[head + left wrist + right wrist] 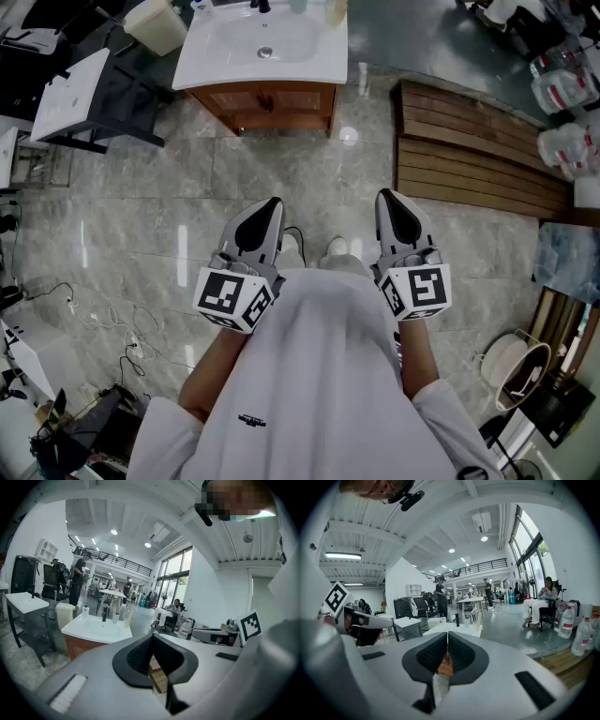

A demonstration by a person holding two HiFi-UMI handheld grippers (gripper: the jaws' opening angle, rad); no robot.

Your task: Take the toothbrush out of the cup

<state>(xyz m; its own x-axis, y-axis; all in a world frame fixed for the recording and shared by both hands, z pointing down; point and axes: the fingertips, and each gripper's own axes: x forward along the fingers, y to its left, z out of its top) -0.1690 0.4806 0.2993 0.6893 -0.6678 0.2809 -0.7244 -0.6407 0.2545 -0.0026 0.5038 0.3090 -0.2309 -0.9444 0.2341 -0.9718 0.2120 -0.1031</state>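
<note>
The cup (116,618) stands on the sink counter (89,632), far ahead and more in line with the left gripper (270,208). Both pairs of jaws are together, empty.

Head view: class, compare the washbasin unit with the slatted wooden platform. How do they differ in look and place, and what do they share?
The washbasin unit has a white top with a drain; the wooden platform is dark slats. The unit's cabinet is reddish-brown, the platform duller brown. The unit sits top centre, the platform at right. Both contain wood and stand on the grey tiled floor.
</note>
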